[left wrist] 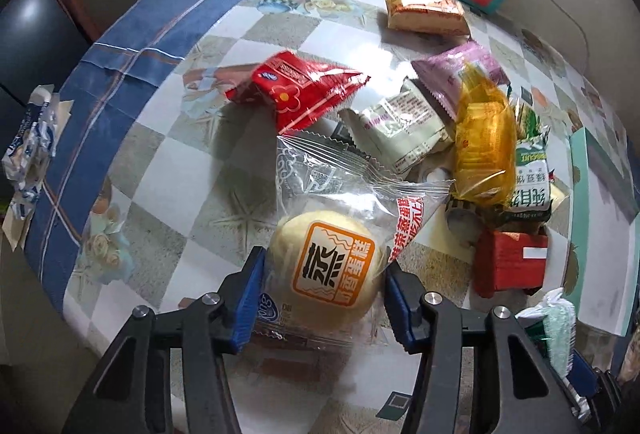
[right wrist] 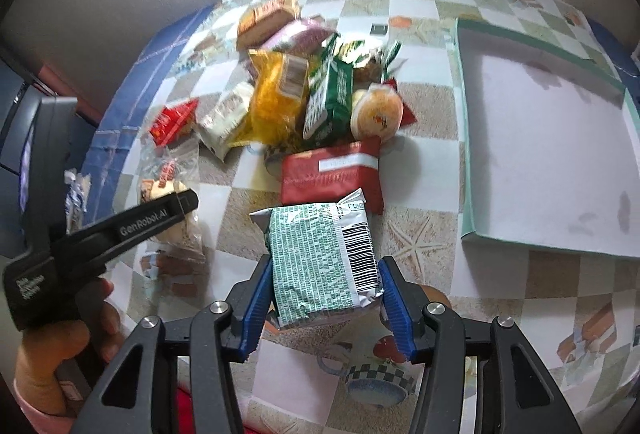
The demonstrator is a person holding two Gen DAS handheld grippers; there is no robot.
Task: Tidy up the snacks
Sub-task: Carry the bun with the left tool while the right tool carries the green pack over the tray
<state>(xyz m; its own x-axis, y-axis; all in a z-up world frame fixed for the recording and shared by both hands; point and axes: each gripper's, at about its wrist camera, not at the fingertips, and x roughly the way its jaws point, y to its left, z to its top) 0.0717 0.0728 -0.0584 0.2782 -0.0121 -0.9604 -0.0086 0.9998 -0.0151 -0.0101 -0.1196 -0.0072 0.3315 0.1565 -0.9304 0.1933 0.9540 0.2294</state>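
The left tool grips a steamed cake in a clear wrapper between its 2 blue pads, just above the desk. The right tool clamps a green-and-white snack packet, barcode side up. Ahead of both tools lies the snack pile: a yellow bag, a red packet, a green biscuit pack. Right of the pile sits a flat white box lid.

Glossy clear plastic wraps the steamed cake; the green biscuit pack is crinkled foil; the tablecloth looks smooth.
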